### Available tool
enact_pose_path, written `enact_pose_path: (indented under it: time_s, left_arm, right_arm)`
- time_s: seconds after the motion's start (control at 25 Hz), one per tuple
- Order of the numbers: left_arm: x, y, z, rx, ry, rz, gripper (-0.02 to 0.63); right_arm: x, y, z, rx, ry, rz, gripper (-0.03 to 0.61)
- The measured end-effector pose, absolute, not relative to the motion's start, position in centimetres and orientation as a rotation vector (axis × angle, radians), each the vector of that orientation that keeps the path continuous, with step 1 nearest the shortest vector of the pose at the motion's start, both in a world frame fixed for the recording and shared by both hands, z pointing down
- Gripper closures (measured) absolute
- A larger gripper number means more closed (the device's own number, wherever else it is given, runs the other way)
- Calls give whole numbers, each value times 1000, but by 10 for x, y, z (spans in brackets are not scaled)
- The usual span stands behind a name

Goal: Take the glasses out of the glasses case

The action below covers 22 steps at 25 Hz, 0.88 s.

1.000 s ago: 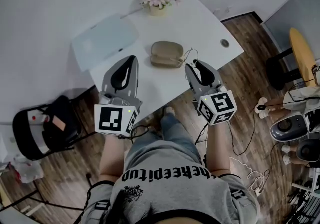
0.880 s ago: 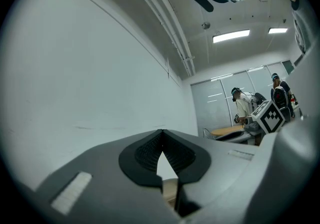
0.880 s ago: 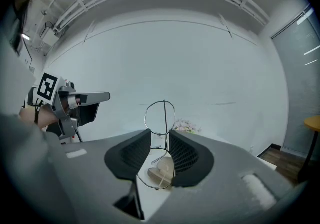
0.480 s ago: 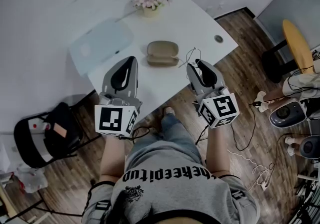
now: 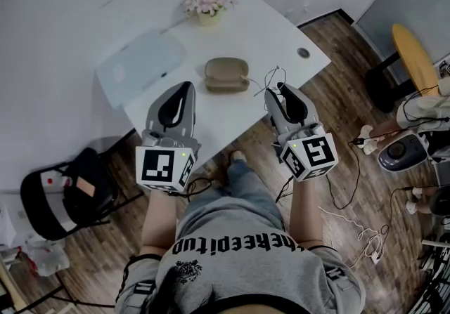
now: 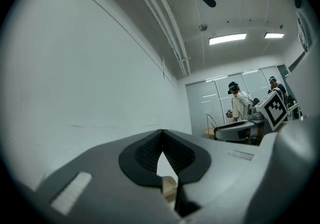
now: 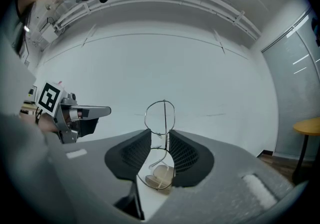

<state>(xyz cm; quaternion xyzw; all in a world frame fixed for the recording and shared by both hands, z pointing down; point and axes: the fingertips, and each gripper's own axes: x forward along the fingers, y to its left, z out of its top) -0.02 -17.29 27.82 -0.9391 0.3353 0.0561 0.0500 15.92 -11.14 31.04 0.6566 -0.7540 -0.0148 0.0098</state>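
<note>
The beige glasses case (image 5: 226, 74) lies on the white table (image 5: 281, 35), its lid raised a little. My right gripper (image 5: 280, 86) hovers to the right of the case, shut on thin wire-framed glasses (image 5: 269, 80). In the right gripper view the glasses (image 7: 160, 116) stand upright between the ribbed pads (image 7: 182, 154), one lens above the right gripper's (image 7: 160, 134) tips, and the case (image 7: 160, 174) shows below. My left gripper (image 5: 185, 86) hangs near the table's front edge, left of the case, shut and holding nothing. In the left gripper view the left gripper's (image 6: 162, 133) tips meet.
A small pot of pink flowers (image 5: 206, 3) stands at the table's far side, and a pale translucent mat (image 5: 140, 67) lies at the left. A black chair (image 5: 63, 190) stands left of me. A wooden stool (image 5: 415, 53) and cables are on the floor at the right.
My right gripper has drawn away from the case, up and to the right, with the glasses in it. The left gripper has barely moved.
</note>
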Motion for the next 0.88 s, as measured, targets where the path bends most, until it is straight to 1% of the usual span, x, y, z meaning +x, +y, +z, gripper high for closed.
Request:
enact_pose_path:
  time_s: [0.88]
  left_arm:
    - [10, -158, 276, -2863, 974, 156, 594]
  right_arm:
    - [163, -94, 293, 2109, -2365, -141, 465]
